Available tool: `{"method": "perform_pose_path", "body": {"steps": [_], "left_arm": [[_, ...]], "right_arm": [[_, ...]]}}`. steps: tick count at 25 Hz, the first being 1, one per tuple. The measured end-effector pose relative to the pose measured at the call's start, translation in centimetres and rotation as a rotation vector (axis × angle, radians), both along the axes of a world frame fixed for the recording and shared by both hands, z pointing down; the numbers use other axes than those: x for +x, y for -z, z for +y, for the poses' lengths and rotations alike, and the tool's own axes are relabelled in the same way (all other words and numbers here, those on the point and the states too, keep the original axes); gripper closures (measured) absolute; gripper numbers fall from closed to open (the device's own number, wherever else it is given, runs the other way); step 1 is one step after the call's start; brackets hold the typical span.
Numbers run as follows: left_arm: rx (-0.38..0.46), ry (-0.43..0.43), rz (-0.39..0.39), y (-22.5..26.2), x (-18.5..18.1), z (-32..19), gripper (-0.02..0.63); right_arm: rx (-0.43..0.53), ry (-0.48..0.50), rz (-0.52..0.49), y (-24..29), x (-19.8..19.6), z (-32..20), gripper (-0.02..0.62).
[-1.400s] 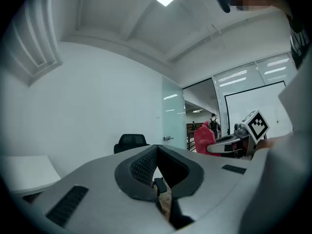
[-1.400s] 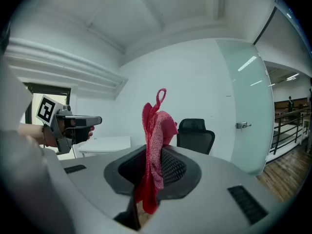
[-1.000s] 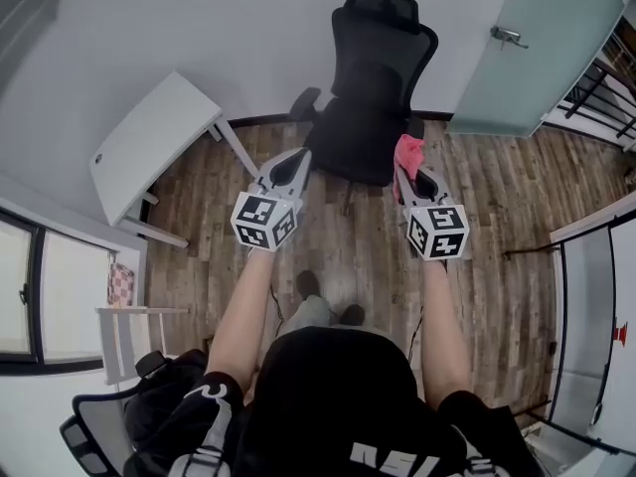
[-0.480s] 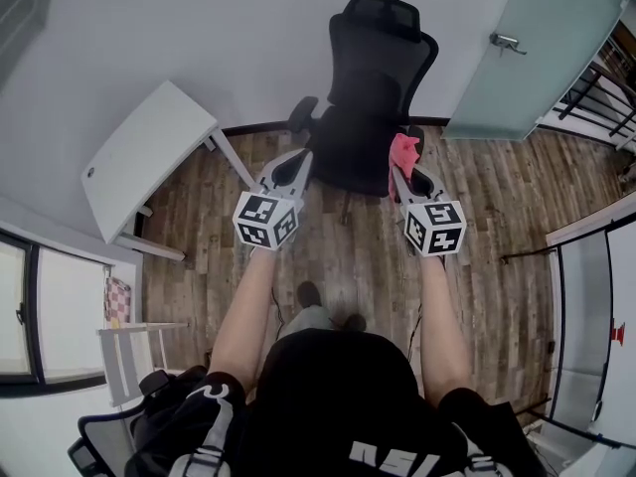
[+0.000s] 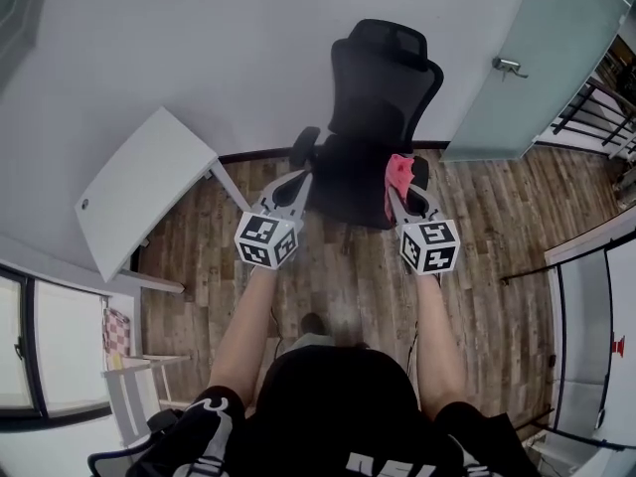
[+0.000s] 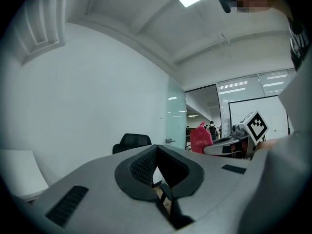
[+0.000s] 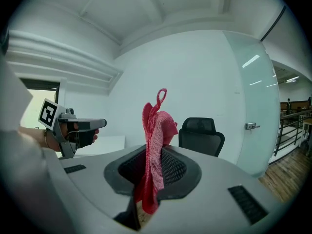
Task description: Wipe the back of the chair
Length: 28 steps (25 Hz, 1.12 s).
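A black office chair (image 5: 381, 87) faces me against the white wall, its backrest and headrest upright; it also shows small in the left gripper view (image 6: 131, 141) and the right gripper view (image 7: 201, 133). My right gripper (image 5: 401, 185) is shut on a red cloth (image 5: 399, 175), which stands up out of the jaws (image 7: 156, 126) by the seat's right armrest. My left gripper (image 5: 298, 181) is shut with nothing in it (image 6: 158, 147), near the seat's left front corner. Neither gripper touches the backrest.
A white table (image 5: 139, 192) stands at the left against the wall. A frosted glass door (image 5: 556, 38) with a lever handle (image 5: 507, 65) is at the right, with a railing beyond it. The floor is wood planks (image 5: 348, 266). White panels stand at the far right.
The chair has come closer and lower in the head view. Both grippers have moved forward to the seat's front, and the cloth is still clamped in the right one.
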State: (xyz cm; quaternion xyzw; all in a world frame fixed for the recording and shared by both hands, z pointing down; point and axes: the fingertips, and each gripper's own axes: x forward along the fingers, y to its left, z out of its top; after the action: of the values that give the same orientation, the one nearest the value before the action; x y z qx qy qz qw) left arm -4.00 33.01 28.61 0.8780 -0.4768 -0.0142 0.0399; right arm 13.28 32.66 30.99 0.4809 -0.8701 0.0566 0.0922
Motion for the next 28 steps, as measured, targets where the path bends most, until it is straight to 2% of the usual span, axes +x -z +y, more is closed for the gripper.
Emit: {"method": "perform_pose_path", "body": {"steps": [8, 15, 20, 28], "left_arm": [[-0.001, -0.035, 0.023, -0.1, -3.5, -4.5, 0.584], [-0.003, -0.055, 0.031, -0.6, -5.3, -6.6, 0.584], [-0.016, -0.062, 0.045, -1.3, -5.4, -8.0, 0.584], [-0.020, -0.070, 0.028, -1.9, -3.2, -12.6, 0.584]], "right_arm": [[-0.009, -0.037, 0.011, -0.3, -3.6, -3.9, 0.522], [-0.014, -0.054, 0.016, -0.7, -5.4, -5.8, 0.520], [-0.020, -0.055, 0.026, -1.2, -5.7, -7.0, 0.520], [-0.026, -0.042, 0.005, -1.9, -4.1, -11.4, 0.520]]}}
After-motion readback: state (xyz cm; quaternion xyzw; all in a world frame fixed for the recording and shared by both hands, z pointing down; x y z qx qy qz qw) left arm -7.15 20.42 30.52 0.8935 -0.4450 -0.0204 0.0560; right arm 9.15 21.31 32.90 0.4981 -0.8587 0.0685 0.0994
